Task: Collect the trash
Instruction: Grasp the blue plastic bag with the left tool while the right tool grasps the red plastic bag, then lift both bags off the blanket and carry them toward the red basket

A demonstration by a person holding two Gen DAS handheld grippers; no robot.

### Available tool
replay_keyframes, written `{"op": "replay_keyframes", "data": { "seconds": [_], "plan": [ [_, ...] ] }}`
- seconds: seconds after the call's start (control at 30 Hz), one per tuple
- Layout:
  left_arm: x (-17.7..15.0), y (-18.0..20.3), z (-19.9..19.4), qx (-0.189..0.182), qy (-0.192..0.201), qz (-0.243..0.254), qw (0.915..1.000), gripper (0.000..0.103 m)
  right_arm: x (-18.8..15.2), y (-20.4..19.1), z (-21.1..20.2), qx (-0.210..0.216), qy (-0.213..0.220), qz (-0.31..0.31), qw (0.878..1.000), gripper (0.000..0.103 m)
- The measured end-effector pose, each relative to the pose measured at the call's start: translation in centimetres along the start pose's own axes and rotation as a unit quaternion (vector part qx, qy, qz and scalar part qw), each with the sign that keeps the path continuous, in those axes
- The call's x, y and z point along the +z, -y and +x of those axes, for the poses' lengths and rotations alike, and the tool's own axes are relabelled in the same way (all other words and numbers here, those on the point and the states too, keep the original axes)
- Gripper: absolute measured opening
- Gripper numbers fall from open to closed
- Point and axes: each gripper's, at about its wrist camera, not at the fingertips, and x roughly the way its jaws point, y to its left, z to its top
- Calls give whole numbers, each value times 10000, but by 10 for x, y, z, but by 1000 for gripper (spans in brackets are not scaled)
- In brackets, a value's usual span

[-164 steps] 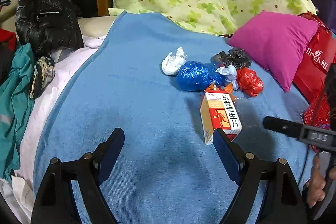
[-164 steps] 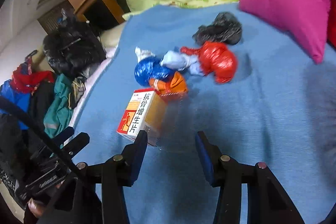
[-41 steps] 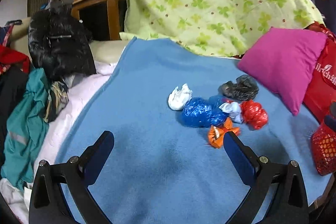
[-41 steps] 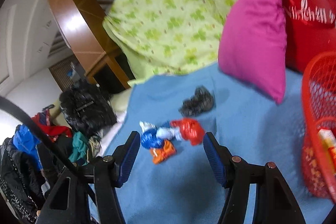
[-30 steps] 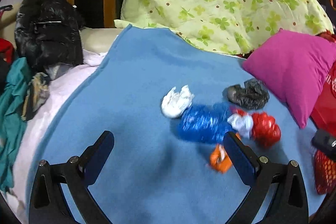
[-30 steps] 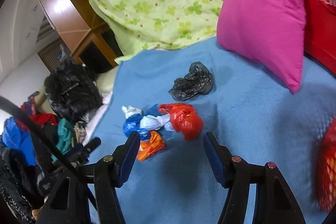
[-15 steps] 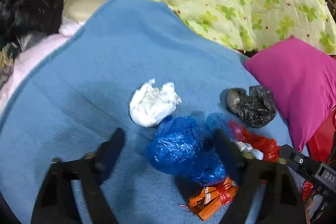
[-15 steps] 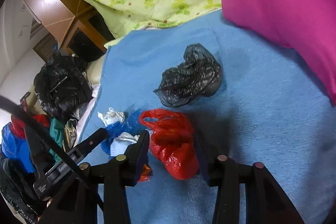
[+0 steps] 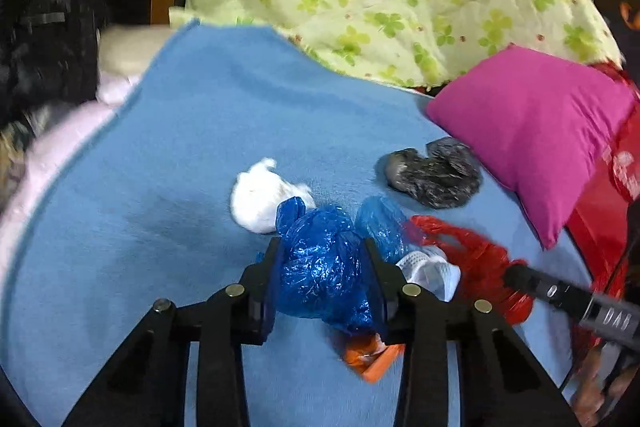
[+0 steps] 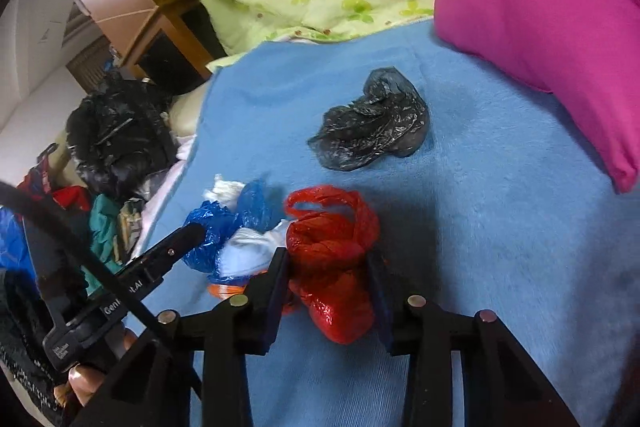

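The trash lies bunched on the blue blanket (image 9: 192, 155) of the bed: crumpled plastic bags, which I judge light, soft, crackly and slippery, so each is best taken across its fattest bulge, not by a loose handle. The left gripper (image 9: 322, 263) pinches the blue bag (image 9: 320, 271), both fingers pressed into its sides. The right gripper (image 10: 328, 277) is closed around the red bag (image 10: 332, 255), squeezing its middle. A white wad (image 9: 260, 199), a black bag (image 10: 372, 123) and an orange scrap (image 9: 370, 357) lie near, untouched; 2 pieces are gripped.
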Motion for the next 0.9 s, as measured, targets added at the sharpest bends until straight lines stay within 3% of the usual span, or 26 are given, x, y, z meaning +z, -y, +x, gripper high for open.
{"op": "replay_keyframes", "data": {
  "seconds": [0.13, 0.43, 0.67, 0.77, 0.83, 0.9],
  "plan": [
    [-16, 7, -48, 252, 419, 307, 9983, 39, -15, -7, -36, 107, 197, -91, 9997, 41],
    [-67, 4, -129, 473, 630, 444, 9959, 40, -66, -2, -96, 350, 372, 254, 9984, 41],
    [-102, -1, -116, 660, -81, 417, 9969, 41, -96, 3, -94, 18, -74, 393, 9992, 41],
    [-108, 1, -104, 745, -252, 499, 9957, 46, -103, 2, -82, -133, -380, 324, 9987, 43],
    [-110, 3, -101, 867, -255, 620, 9940, 57, -104, 2, -75, -190, -518, 311, 9980, 44],
    [-111, 6, -100, 801, -264, 668, 9942, 61, -105, 5, -71, -146, -620, 335, 9974, 45]
  ]
}}
